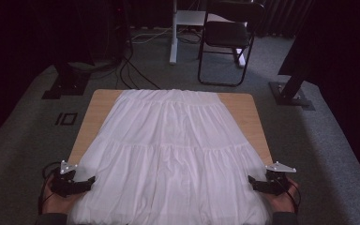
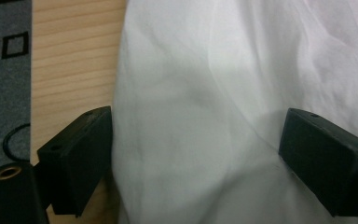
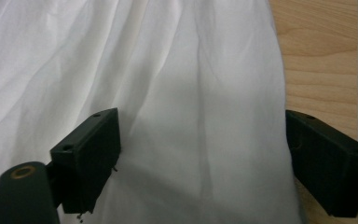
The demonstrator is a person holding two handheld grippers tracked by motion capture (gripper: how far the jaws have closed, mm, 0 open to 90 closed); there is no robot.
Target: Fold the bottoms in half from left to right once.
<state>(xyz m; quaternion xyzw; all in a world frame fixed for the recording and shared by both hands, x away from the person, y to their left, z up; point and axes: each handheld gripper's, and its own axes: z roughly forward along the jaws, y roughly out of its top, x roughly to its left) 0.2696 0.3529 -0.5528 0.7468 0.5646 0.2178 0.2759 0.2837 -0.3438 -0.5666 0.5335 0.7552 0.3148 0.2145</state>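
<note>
While the white skirt [image 1: 168, 150] lies spread flat over most of the table [image 1: 102, 101], its waistband reaches the far edge and its wide hem hangs over the near edge. The left gripper [image 1: 85, 183] sits at the skirt's near left side by the table's left edge, jaws standing wide apart; in the left gripper view the cloth's edge lies between them, unpinched. The right gripper [image 1: 254, 183] sits at the near right side, jaws likewise spread wide, with the cloth's right border between them and bare wood just beyond. A black chair [image 1: 227, 35] stands on the carpet past the table's far edge.
</note>
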